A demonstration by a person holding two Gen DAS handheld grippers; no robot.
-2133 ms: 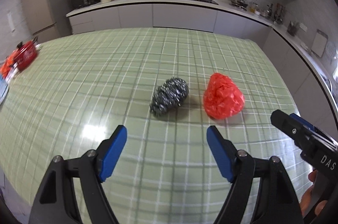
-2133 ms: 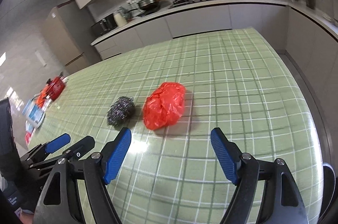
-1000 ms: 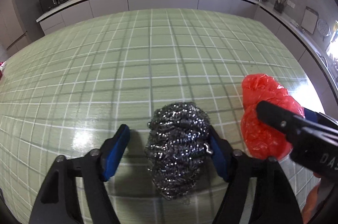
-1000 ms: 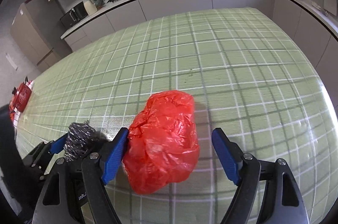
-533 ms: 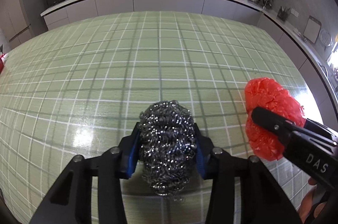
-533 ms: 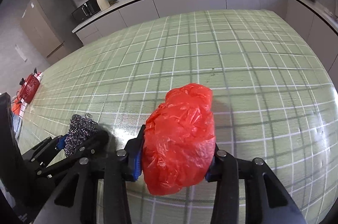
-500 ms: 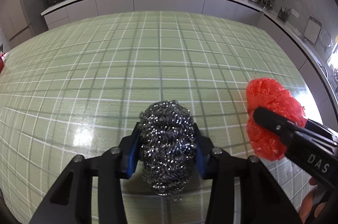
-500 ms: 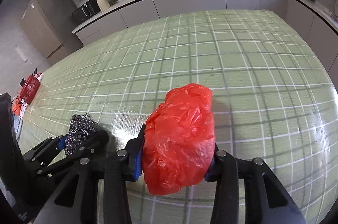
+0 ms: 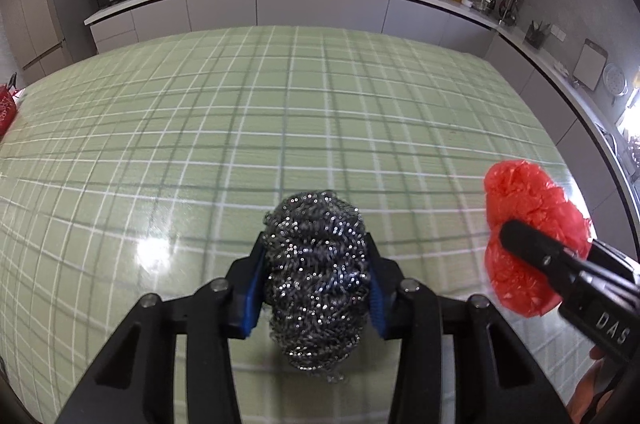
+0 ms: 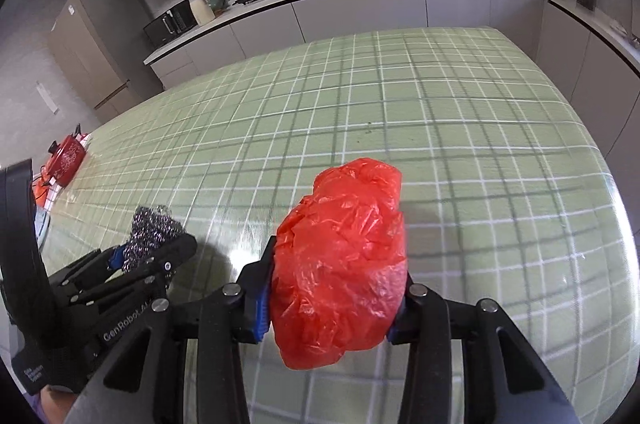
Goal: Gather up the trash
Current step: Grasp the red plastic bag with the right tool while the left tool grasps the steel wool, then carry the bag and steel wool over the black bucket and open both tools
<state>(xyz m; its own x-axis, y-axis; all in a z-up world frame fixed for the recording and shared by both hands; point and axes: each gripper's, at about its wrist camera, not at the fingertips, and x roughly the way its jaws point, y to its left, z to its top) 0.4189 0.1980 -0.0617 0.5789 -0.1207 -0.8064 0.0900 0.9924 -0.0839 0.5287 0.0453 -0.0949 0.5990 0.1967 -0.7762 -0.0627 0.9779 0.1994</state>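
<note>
Steel wool [image 9: 316, 272] fills the clamped left hand-held gripper [image 9: 316, 288], marked "GenRobot"; right hand-held gripper [image 10: 332, 308], marked "DAS", pinches red bag [image 10: 340, 264].

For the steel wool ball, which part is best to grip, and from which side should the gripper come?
Grip the steel wool ball across its middle, coming in level from the near side, as the left gripper does now. It is a springy, rounded lump without a handle, so blue pads on opposite flanks probably hold it best.

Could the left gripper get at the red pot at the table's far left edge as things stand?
Probably not yet: the left gripper is shut on the steel wool scourer, so it has no free grip. The tablecloth toward the red pot shows nothing in between.
</note>
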